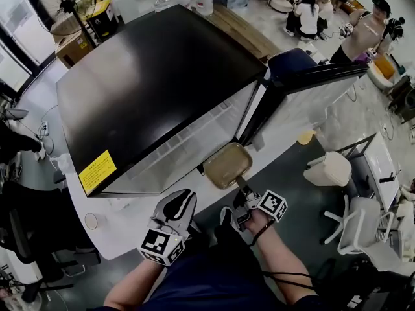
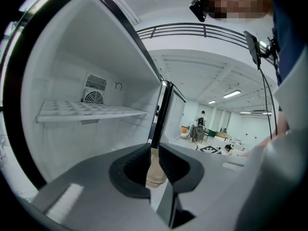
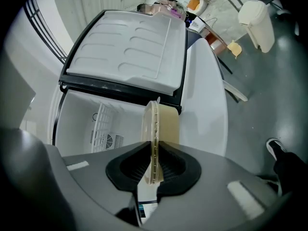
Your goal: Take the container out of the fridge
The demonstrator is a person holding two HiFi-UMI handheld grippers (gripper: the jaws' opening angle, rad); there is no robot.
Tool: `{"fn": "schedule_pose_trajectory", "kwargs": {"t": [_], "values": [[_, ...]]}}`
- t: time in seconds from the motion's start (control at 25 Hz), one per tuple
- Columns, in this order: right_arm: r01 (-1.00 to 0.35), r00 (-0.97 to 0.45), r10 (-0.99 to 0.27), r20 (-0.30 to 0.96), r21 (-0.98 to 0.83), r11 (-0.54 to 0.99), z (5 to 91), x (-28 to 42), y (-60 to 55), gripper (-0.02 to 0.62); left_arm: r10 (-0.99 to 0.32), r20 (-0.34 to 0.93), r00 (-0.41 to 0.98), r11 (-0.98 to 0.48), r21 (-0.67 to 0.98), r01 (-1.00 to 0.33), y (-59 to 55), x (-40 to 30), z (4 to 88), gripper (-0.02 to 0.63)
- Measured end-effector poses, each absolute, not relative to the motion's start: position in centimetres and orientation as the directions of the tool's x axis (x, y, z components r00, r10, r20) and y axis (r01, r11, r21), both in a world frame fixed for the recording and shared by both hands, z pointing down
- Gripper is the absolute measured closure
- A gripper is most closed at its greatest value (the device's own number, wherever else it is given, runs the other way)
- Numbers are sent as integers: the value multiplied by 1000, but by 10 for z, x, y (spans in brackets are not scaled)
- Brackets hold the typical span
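A tan, rounded-square container (image 1: 227, 165) hangs just outside the open fridge (image 1: 149, 76), in front of its white interior. My right gripper (image 1: 246, 196) is shut on the container's near rim. In the right gripper view the container (image 3: 166, 124) stands on edge between the pads, with the open fridge door (image 3: 130, 42) behind it. My left gripper (image 1: 176, 207) hovers lower left of the container with its jaws drawn together and nothing in them. The left gripper (image 2: 153, 150) faces the fridge's bare wire shelf (image 2: 86, 110). A sliver of the container (image 2: 155, 170) shows beyond its jaws.
The fridge stands on a white counter (image 1: 110, 232), its door (image 1: 311, 76) swung out to the right. A white bin (image 1: 331, 169) and white chairs (image 1: 363, 219) stand on the grey floor at right. People (image 1: 308, 11) sit at the far back.
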State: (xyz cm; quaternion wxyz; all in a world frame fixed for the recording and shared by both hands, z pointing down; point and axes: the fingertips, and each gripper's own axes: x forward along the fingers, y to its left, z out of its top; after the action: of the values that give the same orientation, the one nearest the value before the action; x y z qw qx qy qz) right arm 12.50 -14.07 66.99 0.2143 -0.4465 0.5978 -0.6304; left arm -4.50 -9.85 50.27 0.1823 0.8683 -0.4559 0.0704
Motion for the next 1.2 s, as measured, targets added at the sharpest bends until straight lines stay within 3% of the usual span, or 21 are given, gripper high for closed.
{"fn": "schedule_pose_trajectory", "kwargs": {"t": [0.4,0.84,1.2], "values": [[-305,-492,-783,381,-918,-255,723,150,-128,538,-744,322,586,-534,240,-811,-98,-37,507,555],[-210,-507,-784,357,-934,-289,752,148,-132,538,-733,385,561,-490,273,-828,-94,-45,524,555],[-258,-505,-765,399,-916,-307,762,147,-128,520,-731,382,565,-486,289,-825,-91,-43,529,554]]}}
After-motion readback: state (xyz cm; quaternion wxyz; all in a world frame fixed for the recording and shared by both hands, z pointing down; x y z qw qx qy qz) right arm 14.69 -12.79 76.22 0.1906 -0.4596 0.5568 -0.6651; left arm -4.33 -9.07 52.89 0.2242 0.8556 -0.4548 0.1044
